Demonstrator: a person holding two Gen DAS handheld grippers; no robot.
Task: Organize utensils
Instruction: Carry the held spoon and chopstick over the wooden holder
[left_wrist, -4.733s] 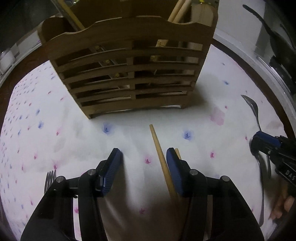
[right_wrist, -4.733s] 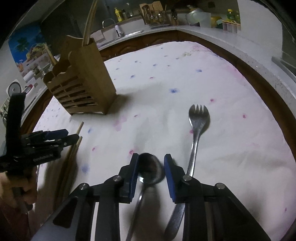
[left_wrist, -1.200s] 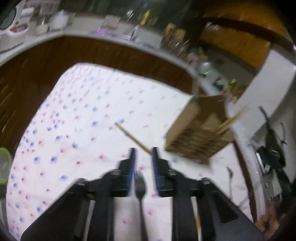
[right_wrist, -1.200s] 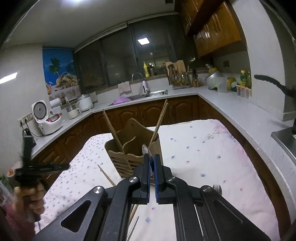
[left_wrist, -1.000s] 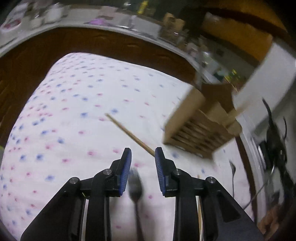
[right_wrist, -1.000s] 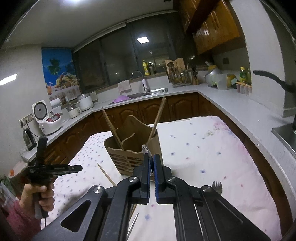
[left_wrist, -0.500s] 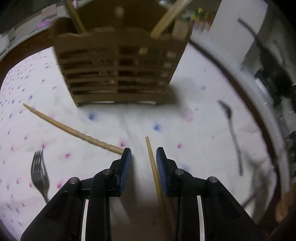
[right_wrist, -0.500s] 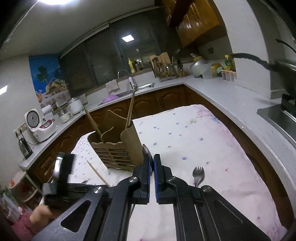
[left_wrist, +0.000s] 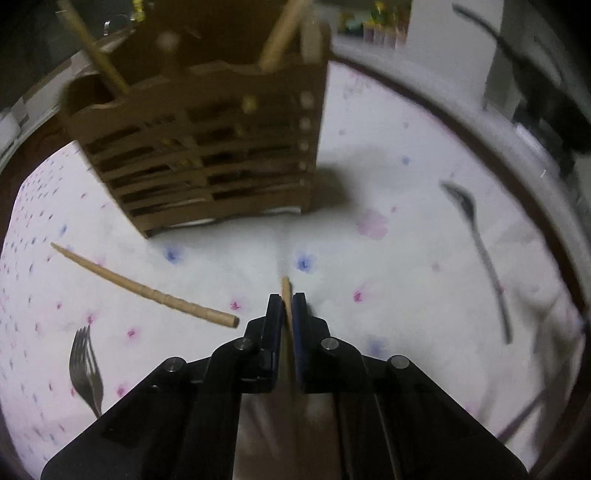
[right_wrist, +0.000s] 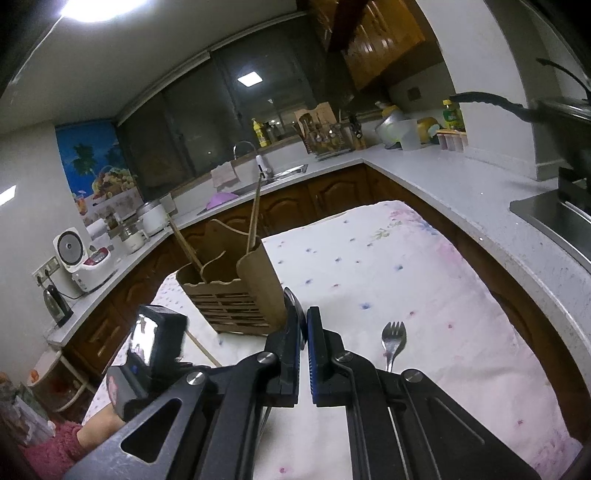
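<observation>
Since half a second ago your left gripper (left_wrist: 287, 300) has gone from jaws apart around a chopstick to clamped on it; your right one has hardly shifted.

Left wrist view: your left gripper's pads are pressed together on the chopstick (left_wrist: 285, 286), whose tip pokes out just past the fingertips and points toward the wooden utensil holder (left_wrist: 207, 147). That holder stands upright on the flowered tablecloth (left_wrist: 388, 258), ahead of the gripper, and two chopsticks already lean out of its top. A second loose chopstick (left_wrist: 144, 291) lies on the cloth in front of the holder and to its left, its thick end near your gripper. A fork (left_wrist: 86, 369) lies farther from the holder on that same left side, tines toward the holder. A spoon (left_wrist: 476, 243) lies well to the holder's right, bowl end nearer the holder.

Right wrist view: your right gripper (right_wrist: 303, 317) is clamped on a spoon (right_wrist: 291, 301), whose metal bowl shows edge-on between the pads. It is raised just in front of the holder's (right_wrist: 236, 284) right corner. Another fork (right_wrist: 393, 341) lies on the cloth to the holder's right, near your gripper. Your left gripper's body (right_wrist: 147, 354) sits low, in front of the holder and to its left, blurred.
</observation>
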